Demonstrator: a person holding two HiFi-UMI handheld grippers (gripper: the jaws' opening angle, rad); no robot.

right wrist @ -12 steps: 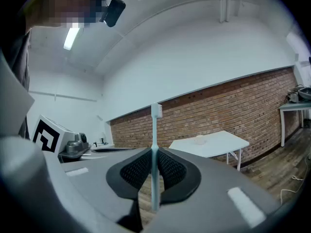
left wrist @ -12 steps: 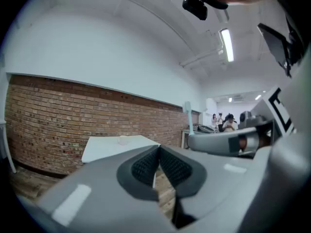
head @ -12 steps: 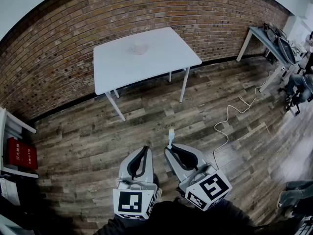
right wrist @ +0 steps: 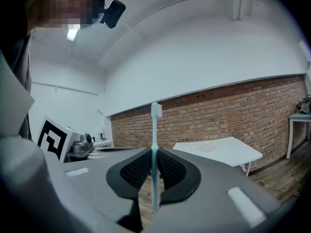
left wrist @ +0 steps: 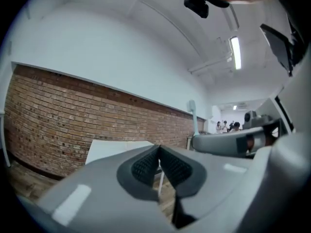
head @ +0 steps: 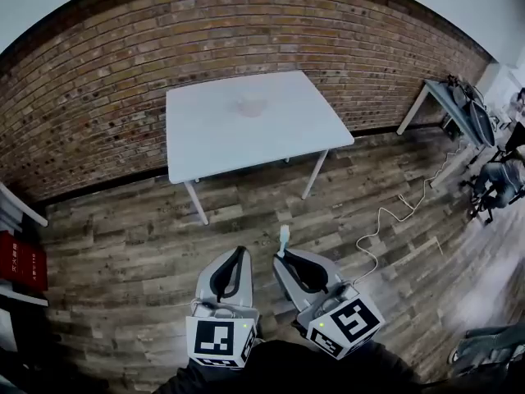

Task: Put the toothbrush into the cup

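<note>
A pale blue toothbrush (right wrist: 155, 125) stands upright between the pads of my right gripper (right wrist: 154, 153), which is shut on its handle, bristles at the top. From the head view the toothbrush (head: 284, 238) sticks up from the right gripper (head: 281, 258) over the wooden floor. My left gripper (head: 243, 252) hangs beside it, shut with nothing in it (left wrist: 159, 153). A small pale cup (head: 250, 105) sits on the white table (head: 205, 138) some way ahead, and it shows faintly (right wrist: 207, 147) in the right gripper view.
A brick wall (head: 98, 72) runs behind the table. A white cable (head: 385, 218) trails across the floor at the right. A grey desk (head: 459, 101) and a seated person (head: 496, 171) are at the far right. A shelf with a red box (head: 18, 263) stands at the left.
The table and wall have slid lower and a little right in the head view, so they look nearer. Both grippers keep their pose, the toothbrush still held.
</note>
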